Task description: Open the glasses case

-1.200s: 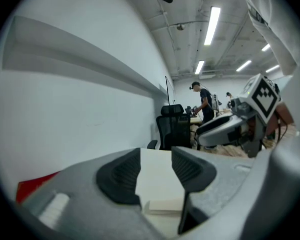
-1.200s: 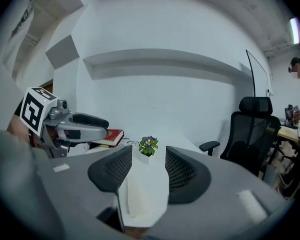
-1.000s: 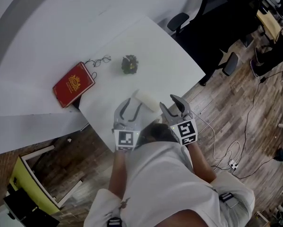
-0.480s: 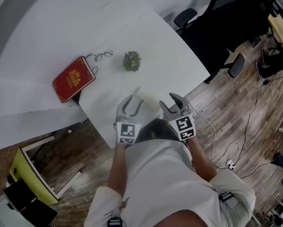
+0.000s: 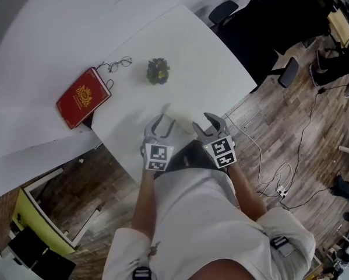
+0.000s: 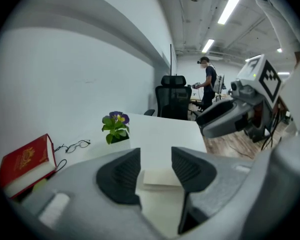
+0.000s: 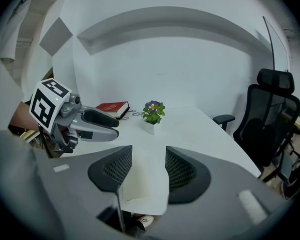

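Near edge of the white counter (image 5: 191, 57): glasses case (image 6: 162, 178), pale cream, closed, lying flat, nothing on it. Left gripper (image 5: 161, 125) and right gripper (image 5: 204, 123) hang side by side over that edge, both pitched down toward the case.

Left gripper's 2 fingers (image 6: 120, 176) stand apart with nothing pinched. The case shows in the gap, just ahead and below, its long side set crosswise to them.

Right gripper's 2 fingers (image 7: 182, 171) are likewise apart and empty. From there the case lies ahead and slightly left, and seems to run more lengthwise away. No contact seen from either tool.

Judgement: the case sits between the 2 tools, about equally near each. The left is squarer to its long side, so it looks suited to steady the base while the right works the lid. Which long edge carries the hinge cannot be told.

Red book (image 5: 83, 96), spectacles (image 5: 117, 64) and potted plant (image 5: 158, 70) lie well apart, farther back.
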Motion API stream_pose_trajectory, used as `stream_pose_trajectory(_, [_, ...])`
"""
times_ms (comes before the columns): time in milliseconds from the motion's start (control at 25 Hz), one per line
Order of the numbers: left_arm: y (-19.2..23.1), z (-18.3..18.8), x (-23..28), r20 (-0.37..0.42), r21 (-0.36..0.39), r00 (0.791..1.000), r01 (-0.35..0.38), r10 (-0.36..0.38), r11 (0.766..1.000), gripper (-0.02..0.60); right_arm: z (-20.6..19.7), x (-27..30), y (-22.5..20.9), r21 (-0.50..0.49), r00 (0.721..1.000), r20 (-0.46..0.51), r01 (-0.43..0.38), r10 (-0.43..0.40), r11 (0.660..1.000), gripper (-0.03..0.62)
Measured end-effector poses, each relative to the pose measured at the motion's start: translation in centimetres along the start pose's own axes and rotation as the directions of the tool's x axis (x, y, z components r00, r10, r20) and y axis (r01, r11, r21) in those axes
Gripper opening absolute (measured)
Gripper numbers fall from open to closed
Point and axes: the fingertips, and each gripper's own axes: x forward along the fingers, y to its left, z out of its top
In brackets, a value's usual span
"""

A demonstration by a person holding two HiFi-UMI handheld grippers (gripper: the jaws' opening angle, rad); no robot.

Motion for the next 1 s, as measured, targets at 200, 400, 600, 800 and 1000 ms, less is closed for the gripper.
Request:
stream_pose_trajectory(200, [0.1,-1.9,0.8,-0.042,-0.007,0.999,0.026,-0.026,1.0,0.193,-1.7,1.5,0.6,-0.007,0.998,-0.059,-0.009,0.008,1.0,0.201])
stream_pose_trajectory(400, [0.6,-3.8,1.6,-0.066,-0.008,0.997,0.05,-0.05,0.999,0.193,-3.0,2.9,1.1,-0.01,0.994,-0.107,-0.016,0.014,1.0,0.201])
stream_pose_trajectory(600, [0.6,-5.4,2.0,-0.1,-0.027,0.992,0.077,-0.08,0.997,0.193,-4.0,3.8,1.5,-0.018,0.988,-0.153,-0.018,0.015,1.0,0.201])
stream_pose_trajectory(800, [0.9,-6.6,2.7,-0.143,-0.039,0.984,0.1,-0.104,0.994,0.193,-4.7,4.9,1.9,-0.025,0.981,-0.191,-0.021,0.016,0.999,0.201])
stream_pose_trajectory(1000, [1.2,-7.7,3.2,-0.176,-0.047,0.978,0.108,-0.114,0.993,0.193,-5.6,5.9,2.3,-0.047,0.972,-0.234,-0.025,0.014,0.999,0.206])
